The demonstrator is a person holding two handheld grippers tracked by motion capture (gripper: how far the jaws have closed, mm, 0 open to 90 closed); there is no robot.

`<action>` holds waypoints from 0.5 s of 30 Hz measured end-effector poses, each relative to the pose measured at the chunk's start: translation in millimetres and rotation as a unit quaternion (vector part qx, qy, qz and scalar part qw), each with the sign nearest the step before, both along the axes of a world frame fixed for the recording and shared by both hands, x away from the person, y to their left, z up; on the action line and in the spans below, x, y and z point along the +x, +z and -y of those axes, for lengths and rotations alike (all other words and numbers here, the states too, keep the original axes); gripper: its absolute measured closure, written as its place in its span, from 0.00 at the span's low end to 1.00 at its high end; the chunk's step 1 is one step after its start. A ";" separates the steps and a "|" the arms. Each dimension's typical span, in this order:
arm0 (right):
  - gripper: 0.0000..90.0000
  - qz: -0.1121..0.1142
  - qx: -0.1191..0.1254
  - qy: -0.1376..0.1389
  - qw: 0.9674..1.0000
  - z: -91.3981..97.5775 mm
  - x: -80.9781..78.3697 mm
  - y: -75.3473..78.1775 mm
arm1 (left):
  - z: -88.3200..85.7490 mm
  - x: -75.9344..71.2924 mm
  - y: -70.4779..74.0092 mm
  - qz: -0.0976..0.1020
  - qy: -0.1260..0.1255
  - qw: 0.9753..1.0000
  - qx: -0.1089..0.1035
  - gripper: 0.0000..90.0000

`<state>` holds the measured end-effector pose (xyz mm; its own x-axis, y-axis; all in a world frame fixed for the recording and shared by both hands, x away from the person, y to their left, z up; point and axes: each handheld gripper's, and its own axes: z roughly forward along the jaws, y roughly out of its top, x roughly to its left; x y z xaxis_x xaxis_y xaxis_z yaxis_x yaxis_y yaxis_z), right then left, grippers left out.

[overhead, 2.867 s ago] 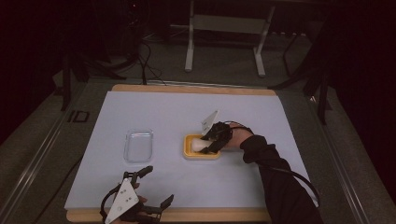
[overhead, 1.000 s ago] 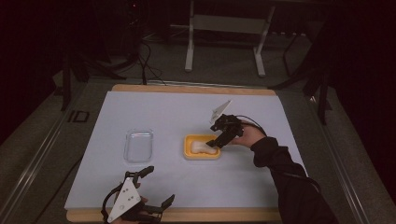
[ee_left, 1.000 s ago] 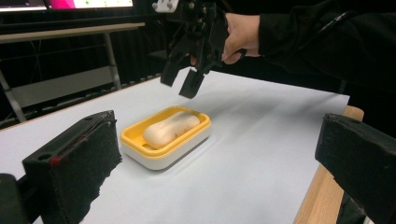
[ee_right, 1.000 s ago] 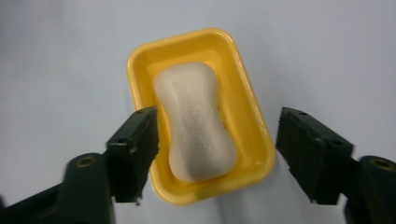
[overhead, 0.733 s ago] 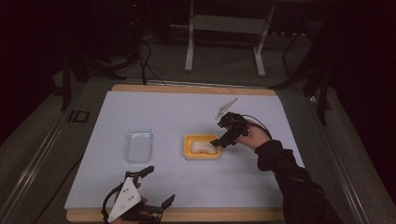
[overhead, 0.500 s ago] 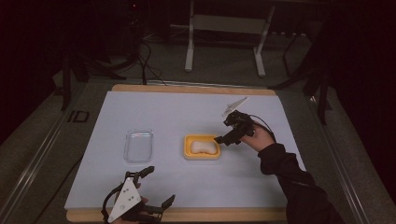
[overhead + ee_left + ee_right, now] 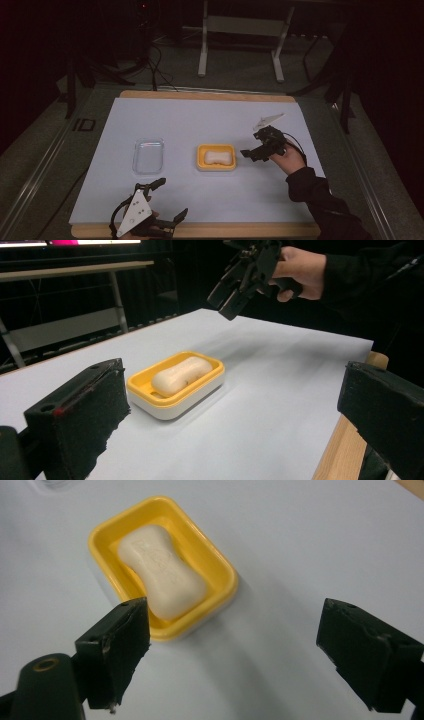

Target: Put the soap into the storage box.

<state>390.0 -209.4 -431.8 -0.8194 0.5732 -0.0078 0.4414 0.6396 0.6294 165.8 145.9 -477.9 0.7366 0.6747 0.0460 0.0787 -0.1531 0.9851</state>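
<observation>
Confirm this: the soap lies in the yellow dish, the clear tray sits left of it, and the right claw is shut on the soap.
One point is wrong: the right claw is not shut on the soap. The right gripper view shows its jaws wide apart, nothing between them, lifted off beside the yellow dish. The rest holds: the soap lies in the dish, and in the high view the clear tray sits left of it.

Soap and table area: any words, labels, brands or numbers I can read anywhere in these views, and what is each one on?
"ID": pale letters on the dark floor left of the table, high view.
Soap bar in the yellow dish: faint embossed marks on its top, too shallow and blurred to read.
Clear lid: no text that can be made out.
</observation>
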 end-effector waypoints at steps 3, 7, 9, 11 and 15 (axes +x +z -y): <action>0.15 0.012 0.008 -0.015 1.000 6.9 -7.6 -1.3 | 0.2 0.0 0.0 0.000 0.000 1.000 0.001 0.00; 0.16 0.011 0.004 -0.023 1.000 14.8 -14.9 -5.3 | 0.6 0.4 -0.1 -0.002 -0.001 1.000 0.001 0.00; 0.16 0.009 0.000 -0.025 1.000 19.1 -19.7 -8.7 | 0.7 0.6 -0.2 -0.002 -0.001 1.000 0.001 0.00; 0.16 0.010 0.003 -0.029 1.000 22.8 -24.3 -10.9 | 0.8 0.7 -0.1 -0.002 -0.001 1.000 0.000 0.00; 0.15 0.016 0.005 -0.038 0.999 26.7 -30.5 -13.6 | 1.1 0.9 -0.2 -0.003 -0.001 1.000 0.000 0.00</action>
